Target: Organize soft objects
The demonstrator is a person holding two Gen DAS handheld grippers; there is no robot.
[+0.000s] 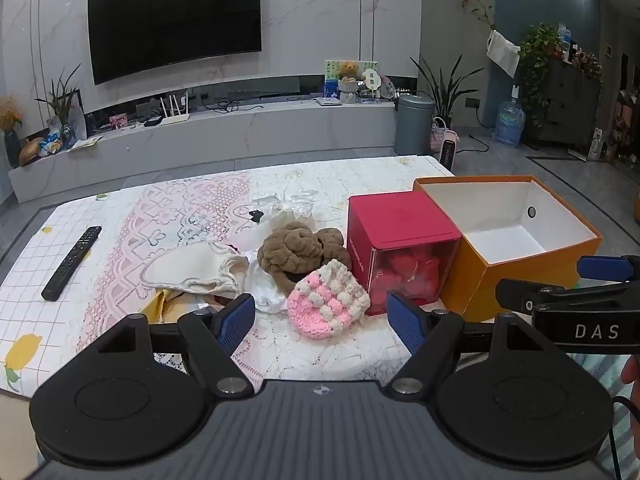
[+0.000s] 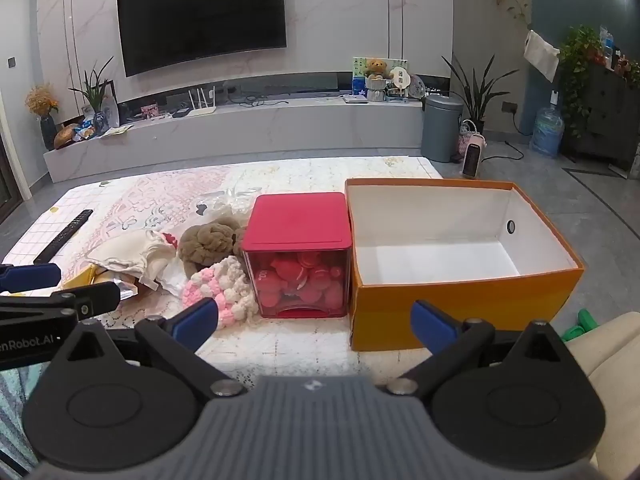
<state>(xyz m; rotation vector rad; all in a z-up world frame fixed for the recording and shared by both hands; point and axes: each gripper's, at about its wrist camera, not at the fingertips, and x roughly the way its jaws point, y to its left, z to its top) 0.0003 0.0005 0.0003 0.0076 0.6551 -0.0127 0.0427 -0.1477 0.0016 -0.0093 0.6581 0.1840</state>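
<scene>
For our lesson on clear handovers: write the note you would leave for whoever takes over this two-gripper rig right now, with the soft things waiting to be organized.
Left gripper: open, empty, hovering in front of the pile.
Right gripper: open, empty, in front of the red box and the orange box.
Things: pink-and-white crochet piece, brown knitted item and cream cloth lie together left of the red box.
Done: nothing visibly put away; the orange box is open and empty.
Left: probably move each soft item into the orange box, nearest first.
</scene>
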